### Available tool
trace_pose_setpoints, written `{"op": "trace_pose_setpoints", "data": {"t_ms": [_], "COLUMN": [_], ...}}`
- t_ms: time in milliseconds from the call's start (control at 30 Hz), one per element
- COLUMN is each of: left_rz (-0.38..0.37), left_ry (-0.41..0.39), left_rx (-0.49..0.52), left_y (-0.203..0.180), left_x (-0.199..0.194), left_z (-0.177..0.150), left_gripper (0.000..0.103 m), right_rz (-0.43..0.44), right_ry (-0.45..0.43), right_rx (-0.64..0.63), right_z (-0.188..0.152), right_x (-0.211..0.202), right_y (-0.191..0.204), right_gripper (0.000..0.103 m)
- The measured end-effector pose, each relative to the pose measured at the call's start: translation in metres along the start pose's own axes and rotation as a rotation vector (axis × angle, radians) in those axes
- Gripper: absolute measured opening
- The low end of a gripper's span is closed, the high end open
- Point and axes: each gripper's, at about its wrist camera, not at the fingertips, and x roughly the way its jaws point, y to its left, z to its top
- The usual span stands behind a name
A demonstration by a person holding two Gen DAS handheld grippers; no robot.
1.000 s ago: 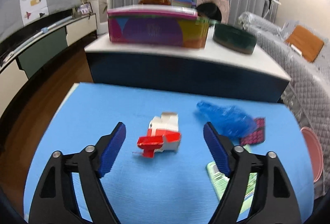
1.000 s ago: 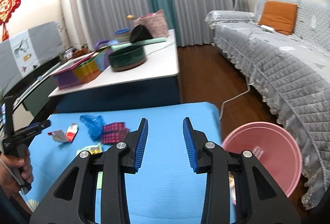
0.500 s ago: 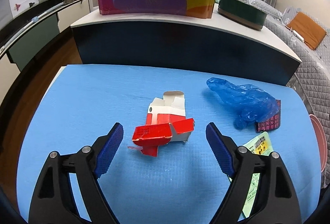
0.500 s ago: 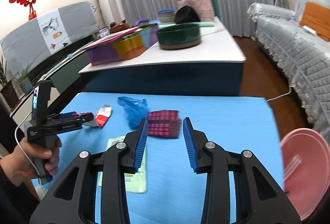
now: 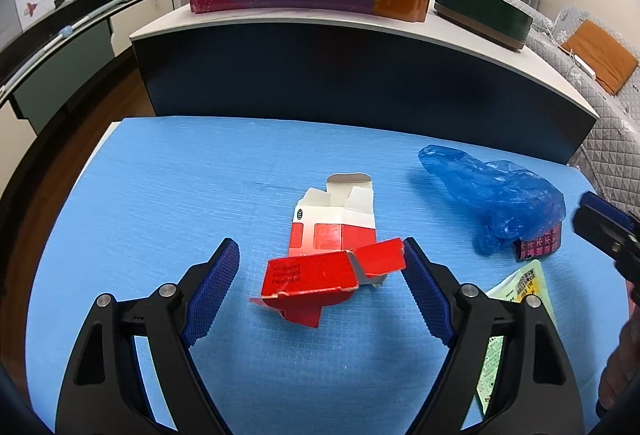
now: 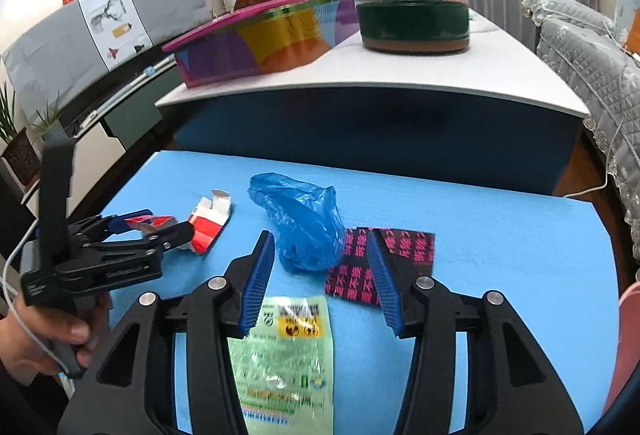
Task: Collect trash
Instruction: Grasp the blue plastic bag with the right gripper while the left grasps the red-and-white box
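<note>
Left wrist view: the left tool [image 5: 320, 267], angled downward, stands open astride the torn red-and-white carton [image 5: 334, 247] on the blue worktop [image 5: 180, 195], pads not pressing it. The right tool [image 6: 322, 269], its jaws opening, holds nothing. Right of the carton lie a blue plastic bag [image 6: 304, 223], a pink-patterned dark wrapper [image 6: 404, 255] and a green sachet [image 6: 280, 359].
</note>
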Motion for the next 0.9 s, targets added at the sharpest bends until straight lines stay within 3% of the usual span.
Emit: {"op": "trace_pose_setpoints", "data": {"t_ms": [133,200,433,900], "left_rz": [-0.012,-0.014,-0.016,-0.053], "left_ry": [0.009,0.016,-0.004,-0.08], "left_rx": [0.006,0.018,0.019,0.021], "left_y": [-0.001,-0.003,-0.004,-0.008], "left_x": [0.002,0.003,-0.008,-0.039], "left_z": [0.001,0.001,0.004,0.007], "left_gripper": [0.066,0.056,0.055,0.055], "right_rz": [-0.001,-0.002,-0.003,-0.058], "right_ry": [0.034,0.045,0.084,0.01], "right_rx": [-0.005,-0.011,-0.05,-0.064], "right_z": [0.003,0.002,-0.003,0.003], "right_x": [0.016,0.023,0.031,-0.031], "right_y": [0.001,0.004,0.008,0.01], "right_gripper": [0.049,0.047,0.004,0.002]}}
